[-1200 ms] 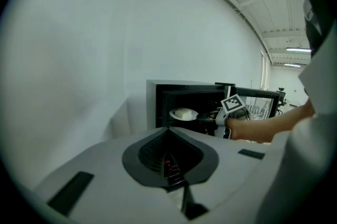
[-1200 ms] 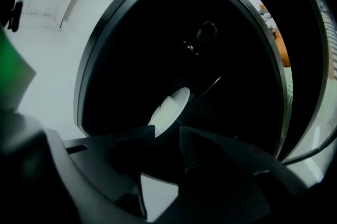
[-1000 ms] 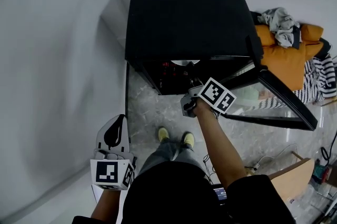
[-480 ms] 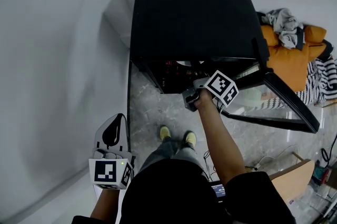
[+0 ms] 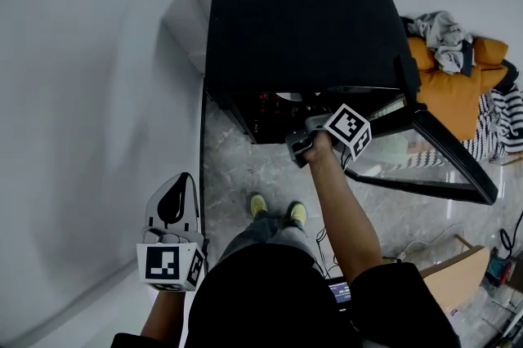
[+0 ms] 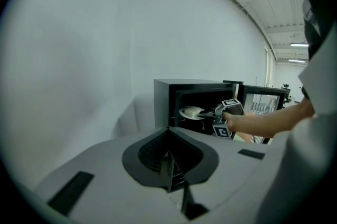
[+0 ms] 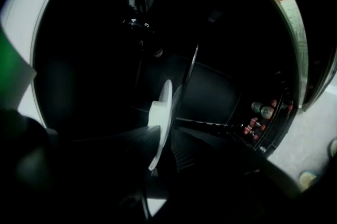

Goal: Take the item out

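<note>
**Plate removal, early stage: rim gripped, item apparently not yet out.**
White plate [image 6: 192,111] lies inside the open black cabinet [image 5: 298,20], upper centre of the head view. Right gripper [image 6: 210,112] has just been closing its jaws, which now pinch the plate's near rim. Drawing it clear remains. Left gripper [image 5: 178,199], lower left, idle, jaws together on nothing. Grey marbled floor [image 5: 237,175]; white wall [image 5: 82,93] left; orange seat [image 5: 449,89] heaped with clothes, right edge.

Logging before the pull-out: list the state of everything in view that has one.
oven: open, dark inside
oven door: swung wide open
plate: inside the oven, rim between the right gripper's jaws
right gripper: jaws have just been closing, pinching the plate's rim
left gripper: jaws together, empty
</note>
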